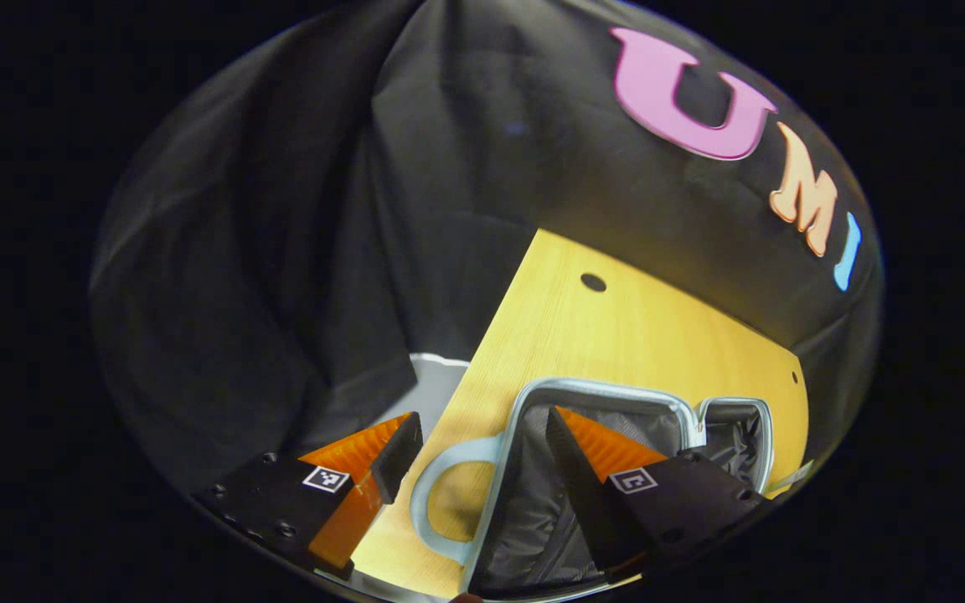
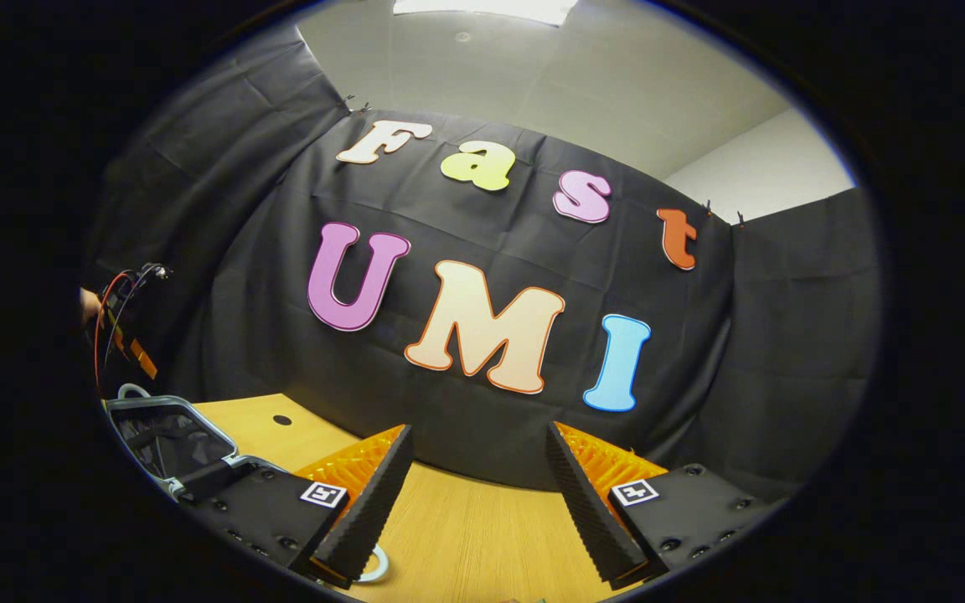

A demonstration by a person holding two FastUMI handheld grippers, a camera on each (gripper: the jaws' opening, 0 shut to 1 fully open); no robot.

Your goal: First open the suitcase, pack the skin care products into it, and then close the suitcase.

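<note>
No words, brand names or numbers can be read on any object in either view. The only signs are small square black-and-white marker tags, one on each finger mount of the left gripper (image 1: pixel 482 440) and of the right gripper (image 2: pixel 479 452); they carry patterns, not text.

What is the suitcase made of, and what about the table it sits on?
The suitcase looks like soft dark cloth inside, as its lining wrinkles and shines a little; its pale grey rim and handle look like smooth plastic or rubber, though that is hard to tell. The table looks like light wood, or a wood-look top, as fine grain lines run along it.
</note>
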